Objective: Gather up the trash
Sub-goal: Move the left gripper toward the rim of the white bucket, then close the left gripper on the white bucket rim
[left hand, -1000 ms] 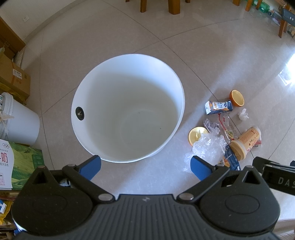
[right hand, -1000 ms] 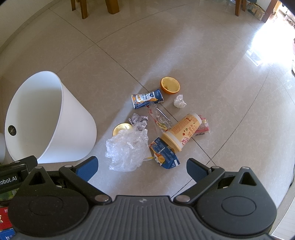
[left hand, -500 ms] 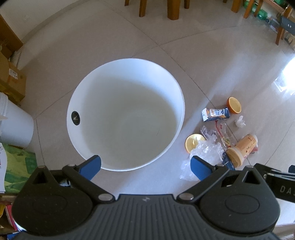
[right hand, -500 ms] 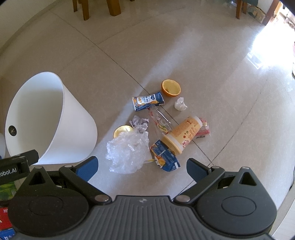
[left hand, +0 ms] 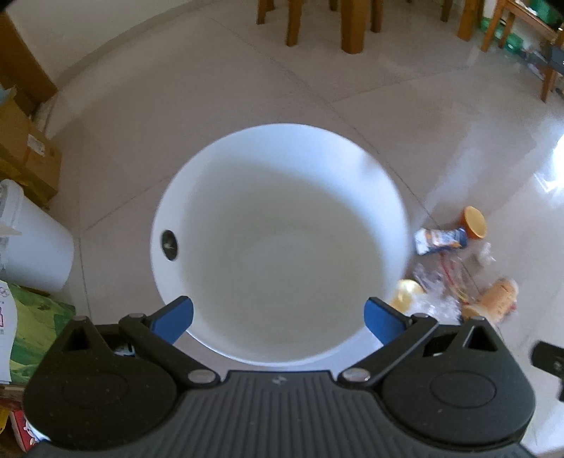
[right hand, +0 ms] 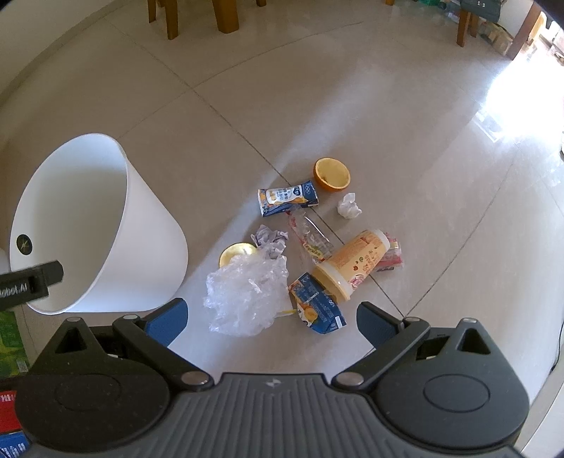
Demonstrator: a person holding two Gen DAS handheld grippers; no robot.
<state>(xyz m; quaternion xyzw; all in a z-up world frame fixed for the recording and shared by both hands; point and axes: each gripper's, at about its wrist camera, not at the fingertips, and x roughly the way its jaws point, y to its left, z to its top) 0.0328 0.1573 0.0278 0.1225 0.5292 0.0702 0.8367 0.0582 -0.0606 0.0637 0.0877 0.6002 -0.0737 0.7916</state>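
A white bin (left hand: 282, 243) stands on the tiled floor, and nothing lies inside it. My left gripper (left hand: 278, 317) hovers open above its near rim. In the right wrist view the bin (right hand: 91, 225) is at the left and a heap of trash lies beside it: a crumpled clear plastic bag (right hand: 246, 296), an orange paper cup (right hand: 352, 264) on its side, two blue drink cartons (right hand: 287, 197) (right hand: 317, 306), an orange peel half (right hand: 331, 174) and a white tissue wad (right hand: 349, 206). My right gripper (right hand: 271, 320) hangs open above the bag and the near carton.
Wooden chair and table legs (right hand: 225, 14) stand at the far side of the floor. A white bucket (left hand: 31, 243), cardboard boxes (left hand: 24, 148) and a green carton (left hand: 35, 317) crowd the left. Bare tiles lie to the right of the trash.
The left gripper has lifted and tilted up, so the bin sits lower in its view and looks blurred. The right gripper has drifted slightly back. Both stay open.
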